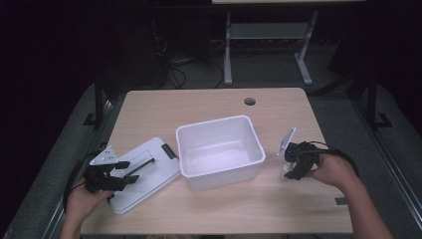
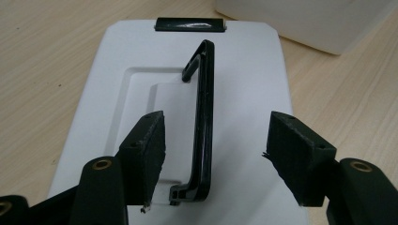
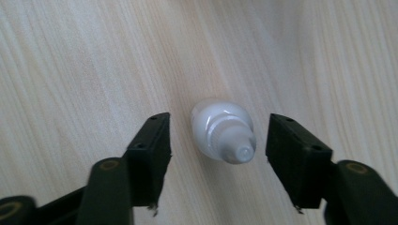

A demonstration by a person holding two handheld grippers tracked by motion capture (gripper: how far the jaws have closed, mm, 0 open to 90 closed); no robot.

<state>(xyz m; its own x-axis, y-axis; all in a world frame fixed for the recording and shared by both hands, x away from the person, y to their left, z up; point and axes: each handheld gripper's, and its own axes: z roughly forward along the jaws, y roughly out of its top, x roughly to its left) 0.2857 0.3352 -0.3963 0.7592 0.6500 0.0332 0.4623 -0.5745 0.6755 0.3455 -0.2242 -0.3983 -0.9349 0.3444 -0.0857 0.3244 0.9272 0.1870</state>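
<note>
My right claw [image 3: 218, 159] stands over the table [image 3: 70, 61], jaws partly spread with the white bottle [image 3: 223, 131] between them; gaps show on both sides, so nothing is pinched. My left claw [image 2: 216, 154] is spread over the white lid [image 2: 248, 75], the lid's black handle [image 2: 204, 117] upright between its jaws, nearer the left pad [image 2: 148, 150], untouched. The bin [image 1: 219, 149] sits between both claws.

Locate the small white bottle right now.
The bottle stands on the table between the right gripper's open jaws, right of the white bin in the high view.
</note>
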